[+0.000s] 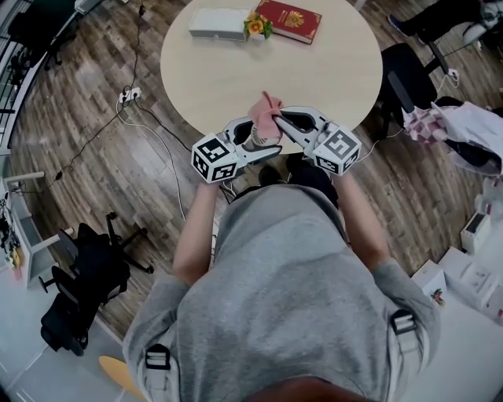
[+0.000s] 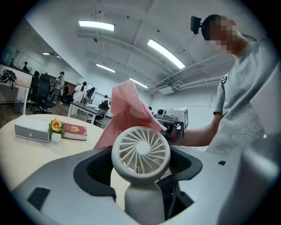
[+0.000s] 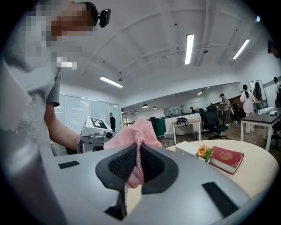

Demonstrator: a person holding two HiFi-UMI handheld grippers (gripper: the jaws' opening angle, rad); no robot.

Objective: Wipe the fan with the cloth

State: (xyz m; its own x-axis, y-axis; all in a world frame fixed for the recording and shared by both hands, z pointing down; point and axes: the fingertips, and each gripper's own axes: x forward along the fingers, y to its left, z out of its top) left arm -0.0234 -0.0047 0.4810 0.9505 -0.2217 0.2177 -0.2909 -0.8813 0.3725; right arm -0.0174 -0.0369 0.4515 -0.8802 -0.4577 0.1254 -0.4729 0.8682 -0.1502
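Observation:
My left gripper [image 2: 140,173] is shut on the handle of a small white hand-held fan [image 2: 141,151], holding it upright with its round grille facing the camera. Behind the fan hangs the pink cloth [image 2: 127,110], draped against its far side. My right gripper [image 3: 135,165] is shut on that cloth [image 3: 134,136], with a bunch of it pinched between the jaws. In the head view both grippers meet over the near edge of the table. The left gripper [image 1: 262,146] and the right gripper [image 1: 277,119] face each other, with the cloth [image 1: 264,114] bunched between them.
On the far side of the round beige table [image 1: 314,78] lie a red book [image 1: 289,20], a white box [image 1: 218,23] and a small flower pot [image 1: 255,27]. A black office chair [image 1: 86,275] stands on the wooden floor at left, and cables [image 1: 149,129] run there.

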